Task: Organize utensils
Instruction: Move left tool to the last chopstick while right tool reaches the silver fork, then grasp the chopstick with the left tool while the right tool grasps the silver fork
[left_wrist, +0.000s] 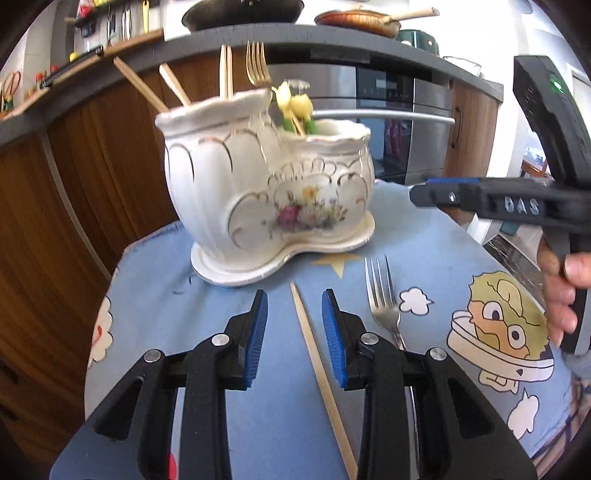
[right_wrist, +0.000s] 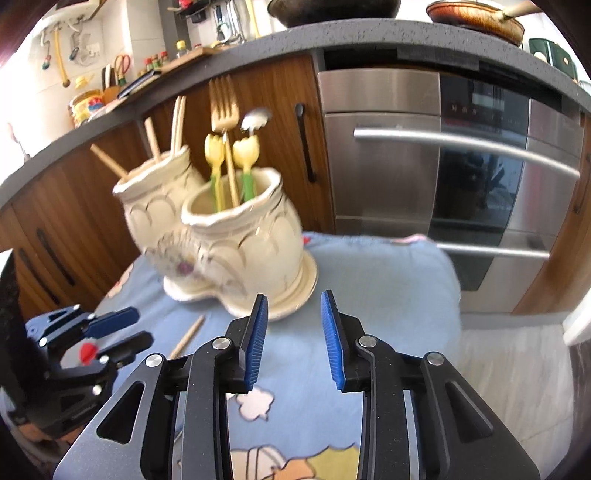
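Two utensils lie loose on the blue cartoon cloth (left_wrist: 229, 369): a wooden chopstick (left_wrist: 317, 373) and, just to its right, a steel fork (left_wrist: 382, 295). The chopstick's long axis runs almost straight away from the left gripper (left_wrist: 294, 339), passing between its blue pads (left_wrist: 258, 336), which stand wide apart and hold nothing. The fork lies roughly parallel, tines pointing toward the holder (left_wrist: 266, 184), its handle slipping under that gripper's right finger. The two-cup ceramic holder stands just beyond both, with chopsticks in its taller cup and forks in the lower one. The right gripper (right_wrist: 294, 339) hovers off to the right near the holder's lower cup, pads likewise spread and empty. Judging by the alignment, the left gripper is the nearer and better placed for the chopstick, needing only to drop and close across its shaft.
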